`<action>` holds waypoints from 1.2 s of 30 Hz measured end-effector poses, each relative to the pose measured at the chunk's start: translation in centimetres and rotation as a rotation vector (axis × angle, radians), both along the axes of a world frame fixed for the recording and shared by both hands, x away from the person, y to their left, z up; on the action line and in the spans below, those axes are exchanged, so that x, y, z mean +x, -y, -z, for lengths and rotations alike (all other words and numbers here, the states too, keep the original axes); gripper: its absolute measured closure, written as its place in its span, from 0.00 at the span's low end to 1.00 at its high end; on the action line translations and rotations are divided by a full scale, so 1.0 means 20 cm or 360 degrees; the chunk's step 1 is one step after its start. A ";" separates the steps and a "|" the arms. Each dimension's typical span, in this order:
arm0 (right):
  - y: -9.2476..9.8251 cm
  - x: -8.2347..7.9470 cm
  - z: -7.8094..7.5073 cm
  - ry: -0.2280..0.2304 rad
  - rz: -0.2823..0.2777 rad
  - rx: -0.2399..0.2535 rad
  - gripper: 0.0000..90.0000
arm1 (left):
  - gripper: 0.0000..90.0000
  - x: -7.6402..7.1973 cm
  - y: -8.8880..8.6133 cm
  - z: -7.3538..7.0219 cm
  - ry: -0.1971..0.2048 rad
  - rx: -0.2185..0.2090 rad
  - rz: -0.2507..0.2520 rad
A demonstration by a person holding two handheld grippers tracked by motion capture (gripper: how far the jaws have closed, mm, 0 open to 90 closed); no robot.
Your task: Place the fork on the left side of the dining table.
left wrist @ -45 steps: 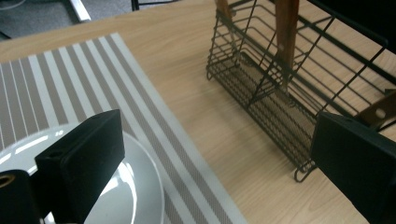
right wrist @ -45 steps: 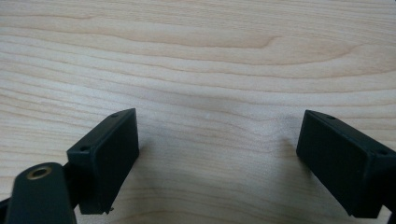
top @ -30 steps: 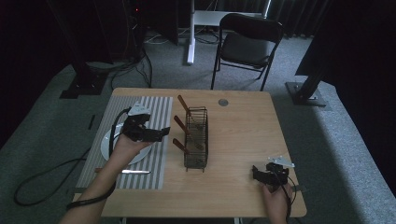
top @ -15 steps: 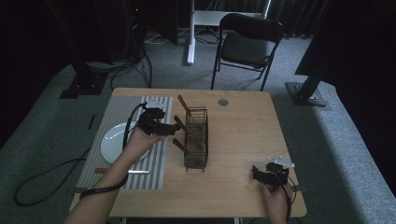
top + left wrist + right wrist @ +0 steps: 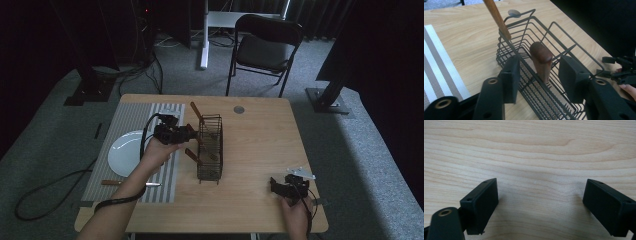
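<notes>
A black wire basket [image 5: 210,147] stands at the middle of the wooden table, with brown wooden utensil handles sticking out of its left side. My left gripper [image 5: 192,132] is at that side. In the left gripper view its jaws [image 5: 539,67] have just been closing and straddle one upright handle [image 5: 541,57]; a gap shows on each side, so the pads do not press on it. A second handle [image 5: 496,17] leans over the basket's far end. My right gripper [image 5: 276,186] rests near the front right corner, open over bare wood [image 5: 540,202].
A white plate [image 5: 125,152] lies on a striped placemat [image 5: 120,120] left of the basket, and a wooden-handled knife [image 5: 130,183] lies below the plate. A round grommet [image 5: 239,109] sits at the table's back edge. A folding chair [image 5: 265,45] stands beyond.
My left hand has moved right from above the placemat to the basket's side, and its jaws have narrowed around a handle. The right hand has stayed put.
</notes>
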State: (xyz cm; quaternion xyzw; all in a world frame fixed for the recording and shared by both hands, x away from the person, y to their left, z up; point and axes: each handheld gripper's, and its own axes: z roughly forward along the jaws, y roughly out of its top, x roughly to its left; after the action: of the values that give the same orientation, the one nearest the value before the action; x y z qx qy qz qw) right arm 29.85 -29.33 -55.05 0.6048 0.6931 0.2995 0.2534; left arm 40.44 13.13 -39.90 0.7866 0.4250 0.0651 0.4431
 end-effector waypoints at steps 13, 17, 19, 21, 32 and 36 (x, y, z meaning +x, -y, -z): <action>0.00 0.00 0.00 0.0000 -0.0001 0.0000 0.14 | 0.82 -0.01 0.01 0.06 0.0000 -0.0163 -0.0025; 0.00 0.00 0.00 0.0000 -0.0001 0.0000 0.14 | 0.84 -0.02 0.00 0.06 -0.0026 -0.0205 -0.0043; 0.00 0.00 0.00 0.0000 -0.0002 0.0000 0.14 | 0.85 -0.03 0.00 0.07 -0.0025 -0.0212 -0.0044; 0.00 0.00 0.00 0.0000 -0.0001 0.0001 0.14 | 0.87 -0.04 0.00 0.07 -0.0017 -0.0223 -0.0044; 0.00 0.00 0.00 0.0000 -0.0002 0.0000 0.14 | 0.89 -0.07 0.00 0.01 -0.0001 -0.0235 0.0009; 0.00 0.00 0.00 0.0000 -0.0001 0.0000 0.14 | 0.89 -0.08 -0.01 -0.04 0.0028 -0.0226 0.0003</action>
State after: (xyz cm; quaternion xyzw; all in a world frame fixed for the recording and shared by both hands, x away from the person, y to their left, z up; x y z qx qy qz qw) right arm 29.85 -29.35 -55.05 0.6045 0.6933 0.2996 0.2532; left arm 38.90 13.41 -39.01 0.7530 0.4239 0.0411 0.5016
